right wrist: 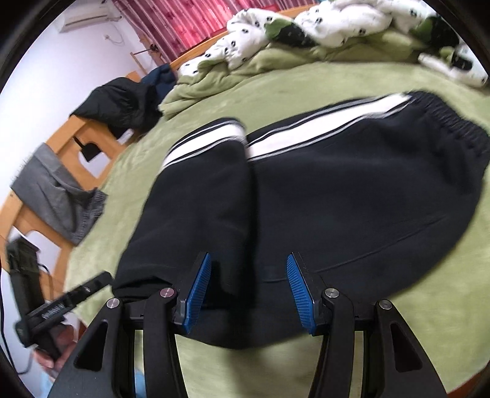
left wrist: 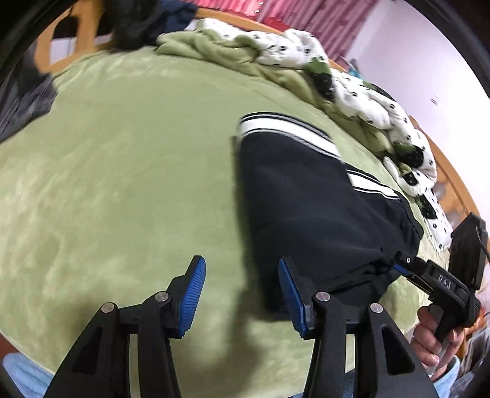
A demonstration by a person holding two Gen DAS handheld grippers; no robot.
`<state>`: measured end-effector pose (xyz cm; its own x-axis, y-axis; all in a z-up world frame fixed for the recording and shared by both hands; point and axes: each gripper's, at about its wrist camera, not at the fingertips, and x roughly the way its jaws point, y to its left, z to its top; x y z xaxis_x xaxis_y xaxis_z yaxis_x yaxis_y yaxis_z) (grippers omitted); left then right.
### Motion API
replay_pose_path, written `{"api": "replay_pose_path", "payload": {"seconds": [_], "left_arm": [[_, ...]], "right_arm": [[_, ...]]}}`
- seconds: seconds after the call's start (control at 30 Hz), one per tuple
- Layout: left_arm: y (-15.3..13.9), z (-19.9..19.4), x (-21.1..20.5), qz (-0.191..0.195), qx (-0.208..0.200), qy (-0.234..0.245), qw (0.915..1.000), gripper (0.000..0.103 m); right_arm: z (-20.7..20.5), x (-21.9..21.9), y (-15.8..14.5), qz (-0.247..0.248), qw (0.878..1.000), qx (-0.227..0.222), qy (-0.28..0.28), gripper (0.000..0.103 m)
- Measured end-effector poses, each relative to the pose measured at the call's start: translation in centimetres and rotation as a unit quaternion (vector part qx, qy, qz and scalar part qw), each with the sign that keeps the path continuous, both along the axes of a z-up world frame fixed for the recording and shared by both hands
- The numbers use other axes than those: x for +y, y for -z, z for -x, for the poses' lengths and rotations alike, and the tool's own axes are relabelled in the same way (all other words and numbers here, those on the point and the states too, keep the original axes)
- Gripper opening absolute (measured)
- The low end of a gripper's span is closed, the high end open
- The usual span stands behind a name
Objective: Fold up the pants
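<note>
Black pants (right wrist: pixel 321 189) with white side stripes lie folded on the green bed cover (right wrist: pixel 306 79), leg part laid over toward the waistband (right wrist: pixel 453 122). In the left wrist view the pants (left wrist: pixel 306 199) lie right of centre. My left gripper (left wrist: pixel 242 294) is open and empty above the cover, its right finger at the pants' near edge. My right gripper (right wrist: pixel 248 290) is open, hovering over the near edge of the pants. It also shows in the left wrist view (left wrist: pixel 401 263) at the fabric's right corner. The left gripper shows in the right wrist view (right wrist: pixel 101 281).
A rumpled white dotted duvet (left wrist: pixel 352 91) and green blanket (right wrist: pixel 208 82) lie along the far side. Dark clothes (right wrist: pixel 119 101) and a grey garment (right wrist: pixel 58 196) hang on the wooden bed frame (right wrist: pixel 73 137). Pink curtains (right wrist: pixel 190 24) hang behind.
</note>
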<state>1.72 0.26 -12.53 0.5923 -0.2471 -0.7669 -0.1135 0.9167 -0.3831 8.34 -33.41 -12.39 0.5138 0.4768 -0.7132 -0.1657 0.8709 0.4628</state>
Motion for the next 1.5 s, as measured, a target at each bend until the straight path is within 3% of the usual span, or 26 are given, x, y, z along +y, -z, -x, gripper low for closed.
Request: {"api": "replay_pose_path", "payload": {"seconds": [0.13, 0.17, 0.27, 0.43, 0.67, 0.9, 0.97, 1.07, 1.17, 1.33, 1.5], "left_arm": [[0.7, -0.3, 1.2, 0.007, 0.017, -0.014, 0.9997, 0.047], [0.7, -0.4, 1.2, 0.007, 0.018, -0.015, 0.9997, 0.047], [0.4, -0.8, 0.7, -0.008, 0.022, -0.018, 0.9996, 0.047], [-0.5, -1.5, -1.2, -0.037, 0.011, -0.021, 0.9991, 0.047], [-1.6, -2.9, -4.6, -0.053, -0.002, -0.020, 0.9984, 0.047], [-0.8, -3.5, -7.6, 0.011, -0.007, 0.003, 0.9999, 0.047], [-0.5, -3.6, -9.0, 0.018, -0.010, 0.024, 0.9995, 0.048], [-0.2, -3.4, -11.1, 0.017, -0.008, 0.059, 0.9981, 0.050], [-0.6, -2.6, -13.6, 0.001, -0.012, 0.117, 0.9930, 0.050], [-1.0, -0.4, -18.2, -0.070, -0.013, 0.242, 0.9678, 0.058], [0.8, -0.4, -21.2, -0.140, -0.001, 0.254, 0.9569, 0.058]], "right_arm": [[-2.0, 1.6, 2.0, -0.047, 0.998, 0.038, -0.009, 0.049], [-2.3, 2.1, 2.2, -0.052, 0.998, 0.040, -0.014, 0.037], [-2.1, 3.6, 0.7, -0.009, 0.999, -0.008, -0.031, 0.019], [-1.3, 3.6, -3.9, 0.064, 0.990, -0.099, -0.073, 0.017], [-2.1, -2.1, -7.2, 0.128, 0.979, -0.150, -0.060, 0.017], [-2.9, -11.8, -8.1, 0.194, 0.963, -0.188, 0.009, 0.016], [-3.4, -14.4, -6.6, 0.201, 0.964, -0.171, 0.038, 0.016], [-5.0, -17.1, -1.7, 0.213, 0.970, -0.099, 0.058, 0.017], [-4.0, -17.8, -0.6, 0.195, 0.971, -0.120, 0.063, 0.017], [-4.2, -18.3, -1.0, 0.160, 0.977, -0.108, 0.089, 0.017], [-2.2, -18.5, -3.8, 0.132, 0.976, -0.145, 0.093, 0.017]]}}
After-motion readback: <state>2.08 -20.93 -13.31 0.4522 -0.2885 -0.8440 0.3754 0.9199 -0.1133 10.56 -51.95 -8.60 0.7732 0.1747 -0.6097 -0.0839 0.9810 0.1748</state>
